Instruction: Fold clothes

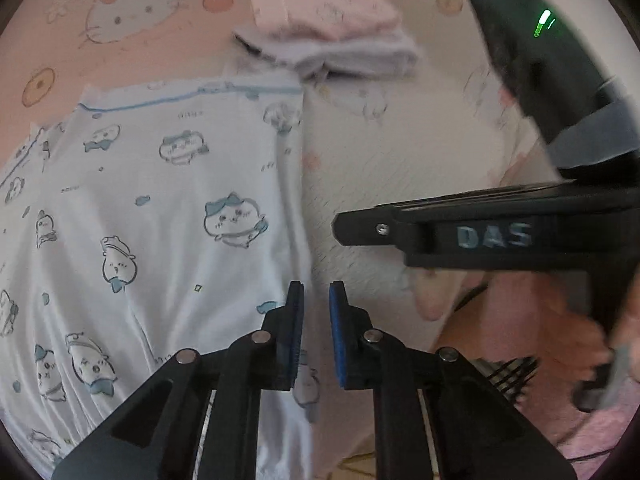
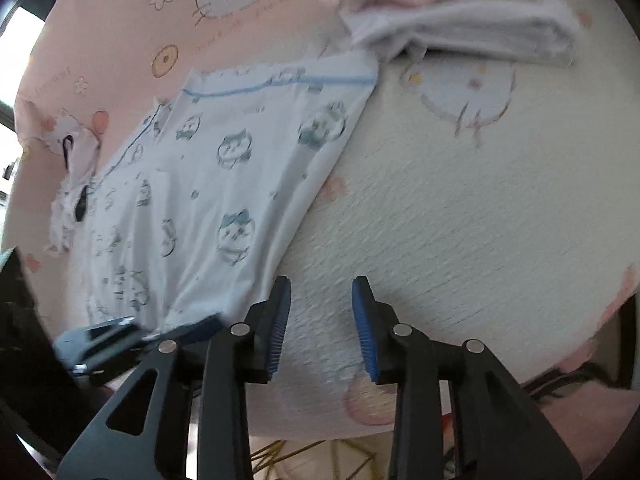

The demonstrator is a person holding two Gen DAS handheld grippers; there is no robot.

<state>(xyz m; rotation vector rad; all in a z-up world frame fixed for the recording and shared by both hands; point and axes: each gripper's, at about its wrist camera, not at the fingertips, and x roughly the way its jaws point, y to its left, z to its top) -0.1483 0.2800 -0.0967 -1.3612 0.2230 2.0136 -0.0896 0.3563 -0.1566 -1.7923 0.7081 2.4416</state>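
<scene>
On a pink cartoon-cat bedsheet (image 1: 132,52), a pale blue cotton garment printed with small cartoon animals (image 1: 160,208) lies spread flat. Beyond its far edge sits a stack of folded pink and lavender clothes (image 1: 332,36). Over the garment's near edge the left gripper (image 1: 316,332) hangs narrowly parted and empty; the right gripper (image 2: 320,328), somewhat wider, grips nothing above bare sheet.
</scene>
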